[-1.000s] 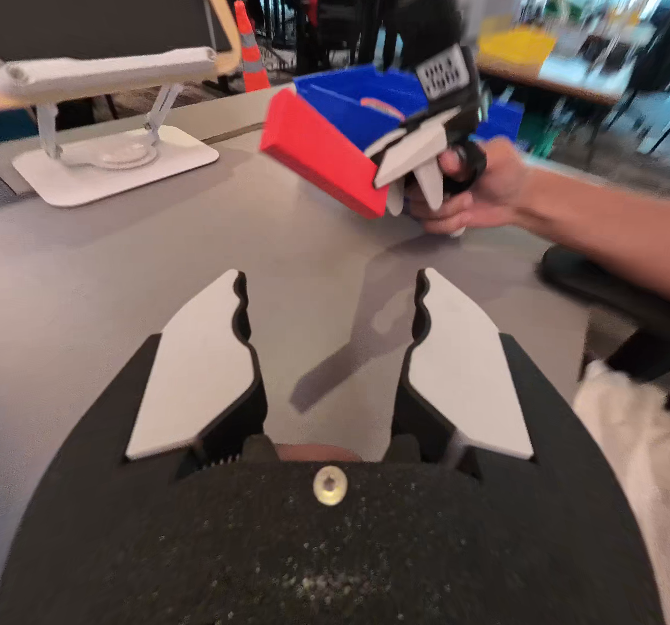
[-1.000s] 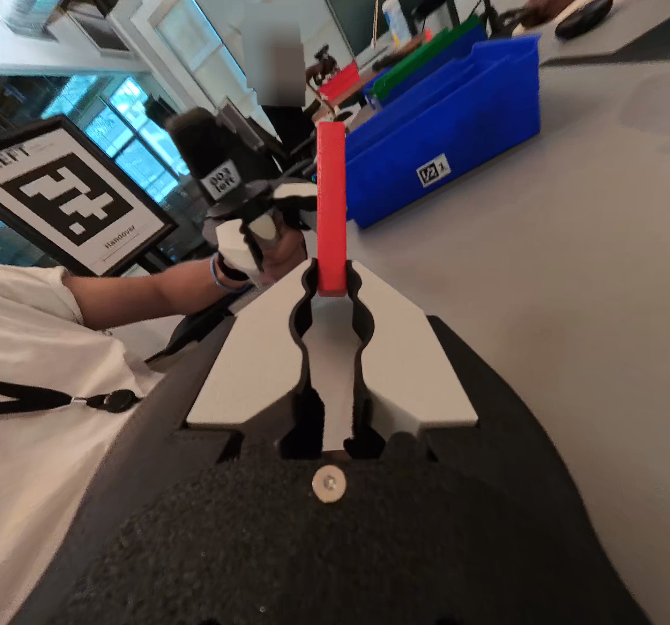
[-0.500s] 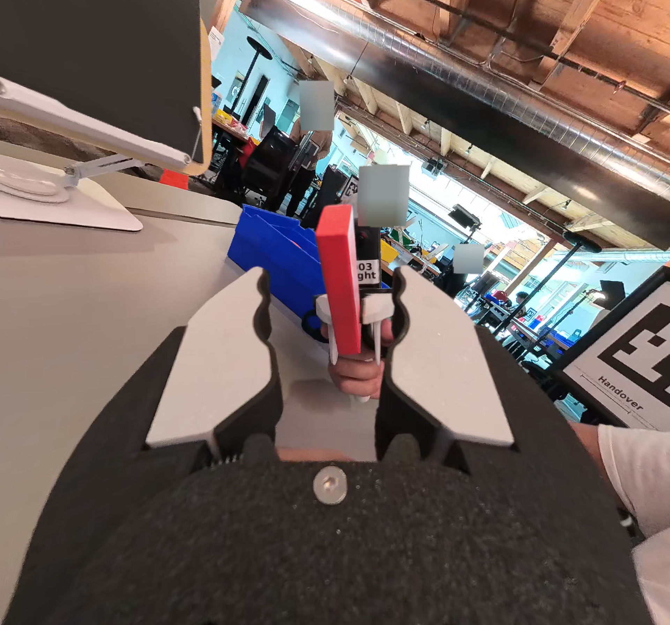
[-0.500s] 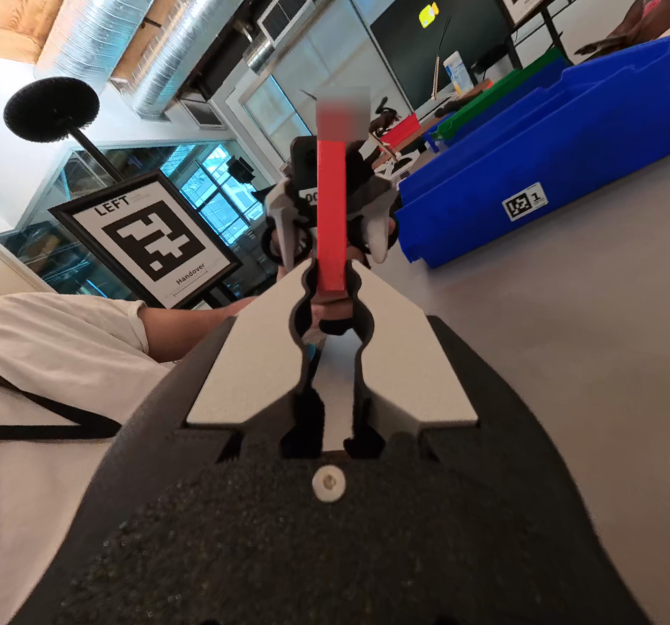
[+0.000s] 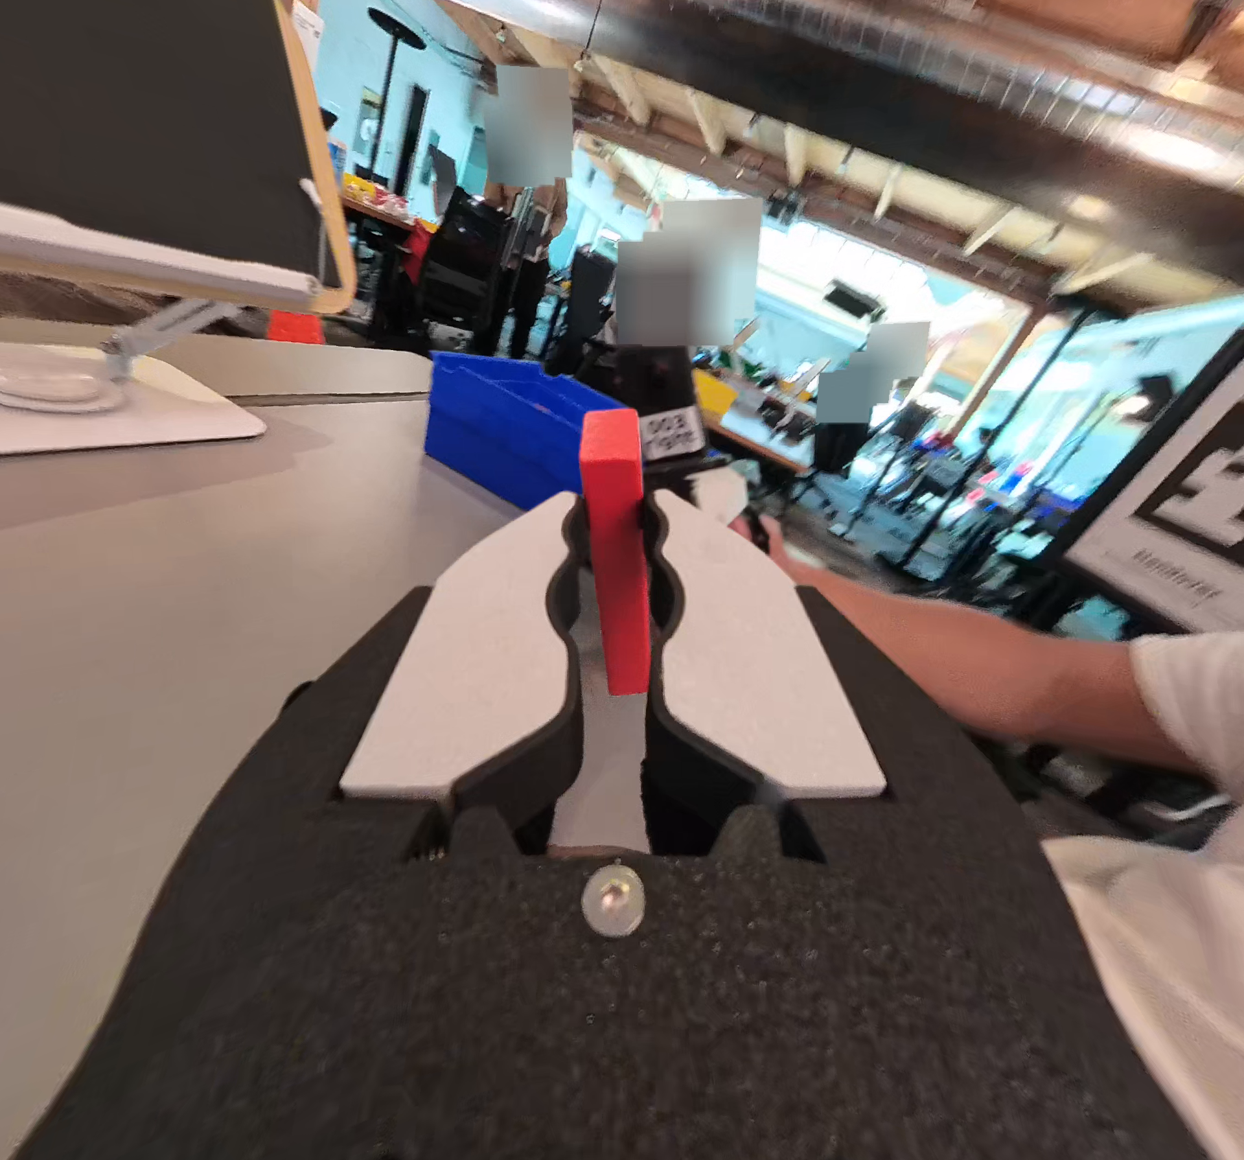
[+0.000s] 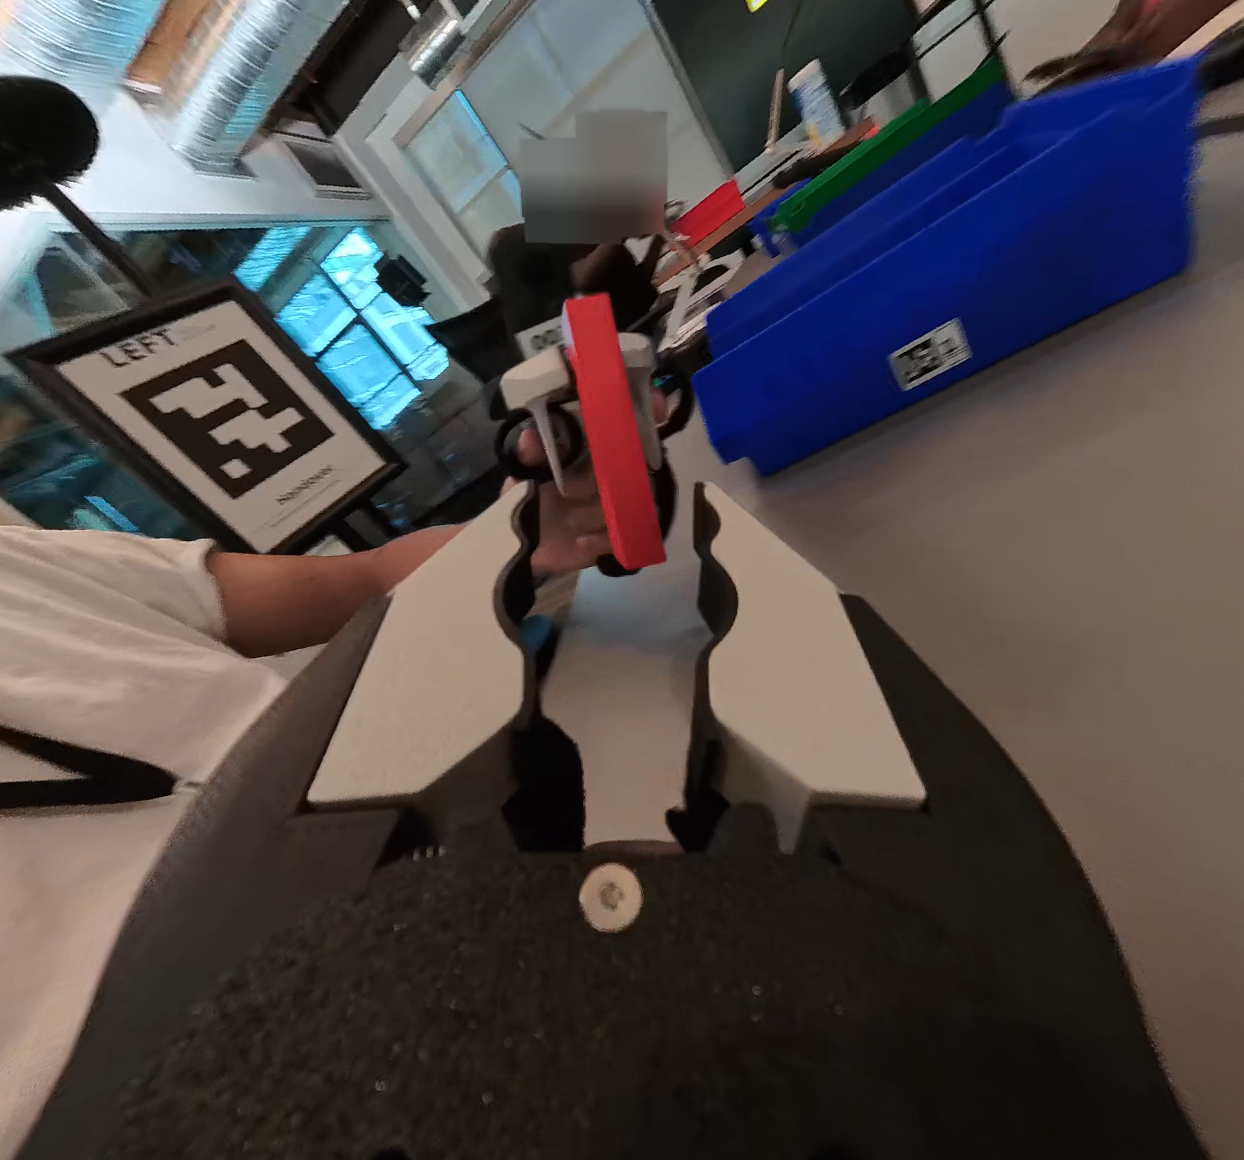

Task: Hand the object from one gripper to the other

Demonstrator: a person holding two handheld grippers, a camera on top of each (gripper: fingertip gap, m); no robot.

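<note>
A blue bin (image 5: pixel 501 421) stands on the grey table (image 5: pixel 168 589) ahead and to the left of the left gripper (image 5: pixel 612 522); a speck of red shows inside it, too blurred to identify. In the right wrist view the same bin (image 6: pixel 976 320) lies ahead and to the right of the right gripper (image 6: pixel 609 501), bearing a small black-and-white sticker on its side wall, interior hidden; a green bin (image 6: pixel 888 151) sits just beyond it, contents not visible. The red block (image 5: pixel 616 562) is a flat, elongated slab with plain, smooth faces and squared edges. It stands nearly upright, slightly tilted, clamped between the left gripper's white fingers (image 5: pixel 491 643), its upper end rising past their tips and its lower end hanging free in the gap between them. In the right wrist view the block (image 6: pixel 609 427) is seen edge-on, leaning, held by the far gripper, clear of and ahead of the right gripper's tips. The right gripper's jaws stand parted with nothing between them. A framed black-and-white marker sign (image 6: pixel 222 414) stands ahead and to its left.
</note>
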